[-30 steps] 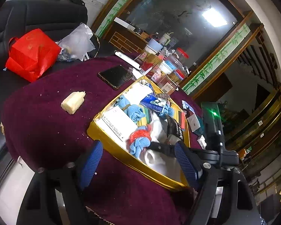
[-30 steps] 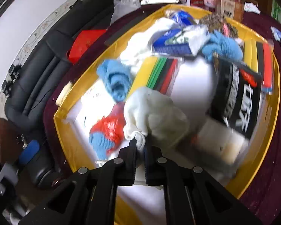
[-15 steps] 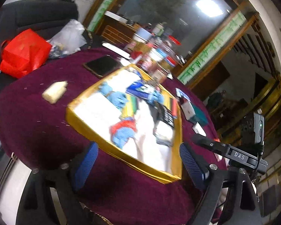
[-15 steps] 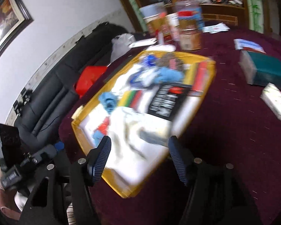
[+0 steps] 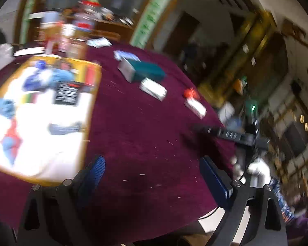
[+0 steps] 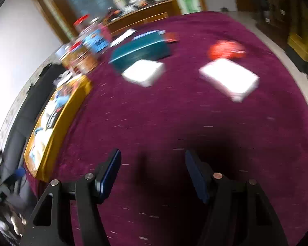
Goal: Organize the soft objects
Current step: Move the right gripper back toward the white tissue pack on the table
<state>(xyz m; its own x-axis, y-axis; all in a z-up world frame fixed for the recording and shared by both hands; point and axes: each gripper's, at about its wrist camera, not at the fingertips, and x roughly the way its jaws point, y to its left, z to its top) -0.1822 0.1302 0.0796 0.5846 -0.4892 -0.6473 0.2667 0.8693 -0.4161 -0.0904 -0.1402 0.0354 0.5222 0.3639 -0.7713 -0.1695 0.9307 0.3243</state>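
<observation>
A gold-rimmed tray (image 5: 93, 94) lies at the left of the left wrist view, holding blue cloths (image 5: 5, 107), a red-and-blue cloth (image 5: 10, 139), white cloth and packets. It also shows at the left edge of the right wrist view (image 6: 51, 135). My left gripper (image 5: 154, 178) is open and empty over the purple tablecloth (image 5: 143, 123), right of the tray. My right gripper (image 6: 153, 172) is open and empty over bare cloth, well right of the tray. It also shows in the left wrist view (image 5: 225, 133). Both views are motion-blurred.
A teal box (image 6: 139, 51), two white boxes (image 6: 143, 72) (image 6: 230, 80) and a red item (image 6: 225, 49) lie on the cloth beyond the right gripper. Jars and bottles (image 6: 86, 47) stand behind the tray. The table's far edge (image 6: 297, 78) drops to the floor.
The right gripper let go of the white cloth in the tray, opened and swung right over the bare tablecloth. The left gripper also swung right, away from the tray.
</observation>
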